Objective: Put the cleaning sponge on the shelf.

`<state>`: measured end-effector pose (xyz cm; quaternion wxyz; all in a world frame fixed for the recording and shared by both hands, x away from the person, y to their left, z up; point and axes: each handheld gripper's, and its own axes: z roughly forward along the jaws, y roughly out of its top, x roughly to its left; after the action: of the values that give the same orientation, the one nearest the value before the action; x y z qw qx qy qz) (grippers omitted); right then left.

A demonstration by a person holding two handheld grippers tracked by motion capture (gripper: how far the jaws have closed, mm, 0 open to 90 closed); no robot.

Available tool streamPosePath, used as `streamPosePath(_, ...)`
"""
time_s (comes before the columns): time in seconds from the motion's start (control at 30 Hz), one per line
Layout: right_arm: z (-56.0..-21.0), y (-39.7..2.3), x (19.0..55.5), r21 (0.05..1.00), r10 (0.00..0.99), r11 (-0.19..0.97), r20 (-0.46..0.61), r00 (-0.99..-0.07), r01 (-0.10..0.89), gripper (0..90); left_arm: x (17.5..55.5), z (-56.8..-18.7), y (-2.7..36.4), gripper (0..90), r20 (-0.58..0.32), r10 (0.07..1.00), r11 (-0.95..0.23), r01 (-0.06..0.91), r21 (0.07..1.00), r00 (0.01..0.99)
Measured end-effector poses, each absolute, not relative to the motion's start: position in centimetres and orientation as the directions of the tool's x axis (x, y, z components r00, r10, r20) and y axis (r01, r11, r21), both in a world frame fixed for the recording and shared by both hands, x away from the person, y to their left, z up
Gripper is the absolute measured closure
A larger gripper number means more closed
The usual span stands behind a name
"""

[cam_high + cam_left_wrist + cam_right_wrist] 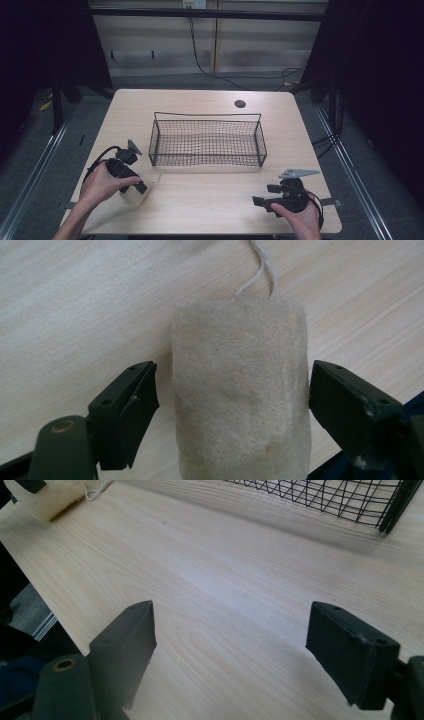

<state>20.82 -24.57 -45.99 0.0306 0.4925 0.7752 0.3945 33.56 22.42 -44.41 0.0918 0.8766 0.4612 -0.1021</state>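
A pale beige loofah sponge [240,390] lies on the wooden table, a white string loop [262,265] coming off its far end. My left gripper [232,385] straddles it with a jaw on each side, and a narrow gap shows between each pad and the sponge. From above, the left gripper [137,187] sits low over the sponge [134,195] at the table's front left. My right gripper [264,195] rests at the front right, jaws wide apart over bare wood [230,635]. The sponge [50,500] also appears far off in the right gripper view.
A black wire basket [207,116] stands in the middle of the table [200,205], with nothing in it; its corner [350,500] is ahead of the right gripper. A round cable hole [240,104] lies behind the basket. Dark floor surrounds the table.
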Motion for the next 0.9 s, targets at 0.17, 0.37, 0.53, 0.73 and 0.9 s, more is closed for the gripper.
streamPosePath(0.17,-46.0,-24.6,20.8,0.643,0.787,0.207,0.338,-0.516,0.737,19.5,33.5,-45.2,21.9,22.3,-0.258,0.783,-0.578,0.815,0.034,0.566)
streamPosePath(0.37,-46.0,-24.6,20.8,0.642,0.787,0.207,0.339,-0.515,0.738,20.2,33.4,-45.7,21.4,26.7,-0.257,0.777,-0.591,0.807,0.018,0.574)
streamPosePath(0.53,-46.0,-24.6,20.8,0.640,0.789,0.207,0.338,-0.513,0.740,20.1,33.4,-45.9,21.2,28.0,-0.252,0.777,-0.595,0.804,0.002,0.576)
streamPosePath(0.73,-46.1,-24.6,20.9,0.641,0.789,0.208,0.337,-0.514,0.739,20.1,33.3,-45.5,21.6,28.2,-0.223,0.785,-0.590,0.807,0.012,0.578)
streamPosePath(0.9,-46.1,-24.5,20.9,0.636,0.790,0.208,0.339,-0.511,0.743,20.0,33.4,-44.9,22.3,28.2,-0.238,0.783,-0.587,0.810,0.023,0.574)
